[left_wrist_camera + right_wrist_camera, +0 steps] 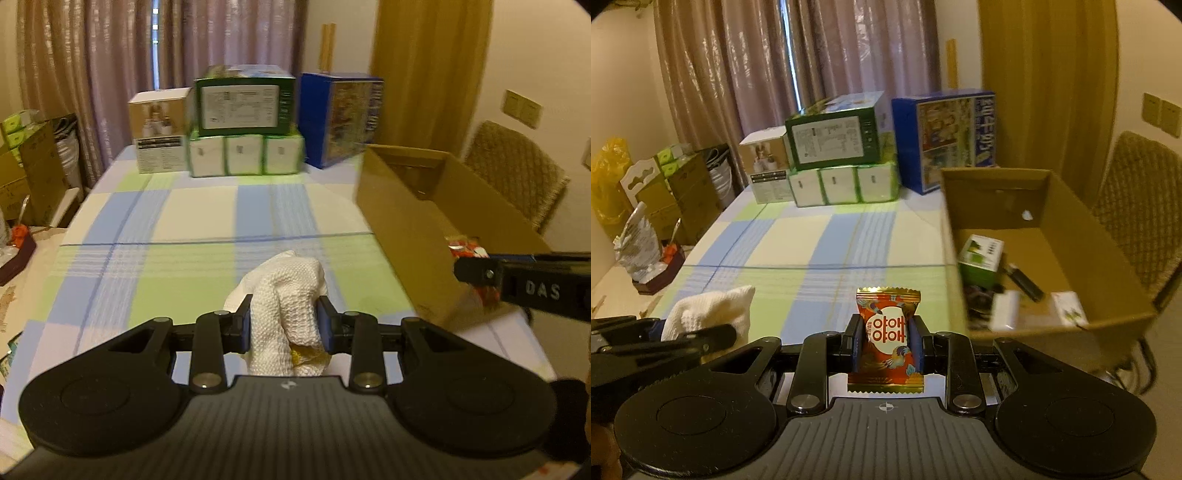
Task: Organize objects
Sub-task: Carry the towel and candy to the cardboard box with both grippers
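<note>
Left wrist view: left gripper, jaws clamped on a white cloth raised above the checked worktop; cardboard box to the right, its inside mostly hidden; cloth not yet put away. Right wrist view: right gripper, jaws clamped on a red-and-gold sweet packet, near the box's front left corner but not over it; box already holding a green carton and several smaller items; judged partway done, both held items still to go in.
</note>
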`<action>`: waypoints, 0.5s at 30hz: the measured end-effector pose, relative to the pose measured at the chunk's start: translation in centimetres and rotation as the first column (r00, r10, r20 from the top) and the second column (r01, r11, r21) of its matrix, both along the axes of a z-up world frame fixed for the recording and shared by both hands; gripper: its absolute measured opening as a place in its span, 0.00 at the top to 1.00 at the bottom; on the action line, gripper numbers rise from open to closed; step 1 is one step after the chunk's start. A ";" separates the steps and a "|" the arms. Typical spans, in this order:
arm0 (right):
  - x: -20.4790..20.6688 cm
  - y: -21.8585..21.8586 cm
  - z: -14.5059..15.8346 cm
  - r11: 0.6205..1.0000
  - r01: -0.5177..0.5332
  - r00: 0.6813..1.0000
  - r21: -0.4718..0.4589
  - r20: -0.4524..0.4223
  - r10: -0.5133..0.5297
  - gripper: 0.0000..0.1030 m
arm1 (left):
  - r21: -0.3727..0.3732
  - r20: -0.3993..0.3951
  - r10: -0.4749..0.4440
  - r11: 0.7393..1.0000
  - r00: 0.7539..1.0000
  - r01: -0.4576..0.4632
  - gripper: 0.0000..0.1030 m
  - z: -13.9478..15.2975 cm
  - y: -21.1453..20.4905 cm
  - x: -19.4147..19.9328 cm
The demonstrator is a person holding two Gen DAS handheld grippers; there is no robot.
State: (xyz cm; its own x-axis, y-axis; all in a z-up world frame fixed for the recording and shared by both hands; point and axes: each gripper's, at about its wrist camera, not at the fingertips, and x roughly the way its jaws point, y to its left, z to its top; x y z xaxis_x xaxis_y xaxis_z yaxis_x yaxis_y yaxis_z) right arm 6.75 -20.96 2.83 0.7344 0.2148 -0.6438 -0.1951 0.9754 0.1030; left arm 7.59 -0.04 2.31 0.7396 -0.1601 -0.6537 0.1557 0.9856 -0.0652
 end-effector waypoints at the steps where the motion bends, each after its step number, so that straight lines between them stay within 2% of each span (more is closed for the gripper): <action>1: -0.7 -0.6 0.3 1.000 0.002 1.000 -0.007 0.000 -0.002 0.77 | -0.005 -0.005 -0.013 1.000 1.000 0.013 0.72 0.2 -0.5 -0.7; 11: -5.7 -7.5 2.5 0.994 0.107 0.994 -0.012 0.018 -0.107 0.77 | -0.067 -0.011 -0.121 0.990 0.993 0.120 0.72 2.3 -6.4 -4.5; 15: -7.1 -10.5 2.9 0.986 0.166 0.986 -0.017 0.033 -0.166 0.77 | -0.063 -0.008 -0.161 0.985 0.987 0.160 0.72 2.9 -9.0 -5.1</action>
State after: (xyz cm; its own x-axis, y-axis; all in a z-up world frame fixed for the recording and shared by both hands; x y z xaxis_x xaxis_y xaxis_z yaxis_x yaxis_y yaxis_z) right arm -0.37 -31.45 5.74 0.7787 0.0760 -0.6228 -0.0331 0.9962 0.0801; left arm 2.54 -9.00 5.26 0.6929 -0.3163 -0.6479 0.3103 0.9420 -0.1280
